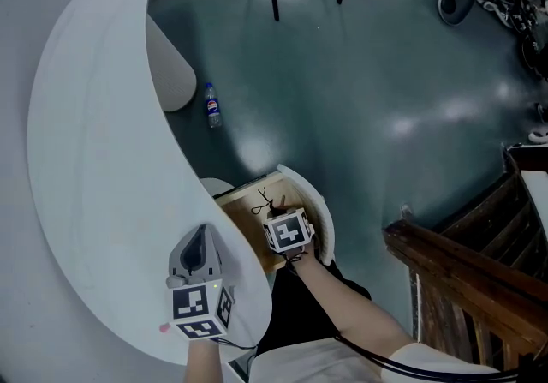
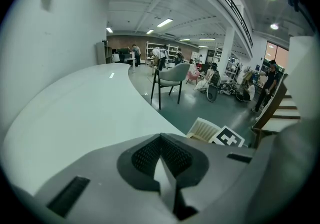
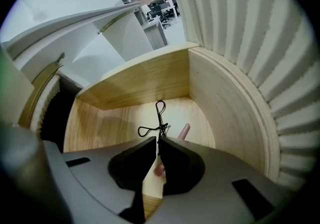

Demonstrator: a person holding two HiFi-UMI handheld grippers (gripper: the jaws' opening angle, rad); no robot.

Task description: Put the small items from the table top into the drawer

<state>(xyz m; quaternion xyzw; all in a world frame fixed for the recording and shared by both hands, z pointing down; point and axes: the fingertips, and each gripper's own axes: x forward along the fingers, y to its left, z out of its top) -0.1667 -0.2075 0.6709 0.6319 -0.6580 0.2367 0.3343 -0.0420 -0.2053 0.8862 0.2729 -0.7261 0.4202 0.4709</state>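
Right gripper [image 3: 157,141]: jaws clenched on the near end of the black curler [image 3: 158,118], inside the open wooden drawer [image 3: 220,107]. The curler's long axis runs from the jaw tips up the frame toward the drawer's back wall, handle loops pointing away. A pink stick [image 3: 184,131] lies just right of it on the drawer floor. Left gripper [image 2: 161,143]: jaws together, empty, over the white table [image 2: 75,113].
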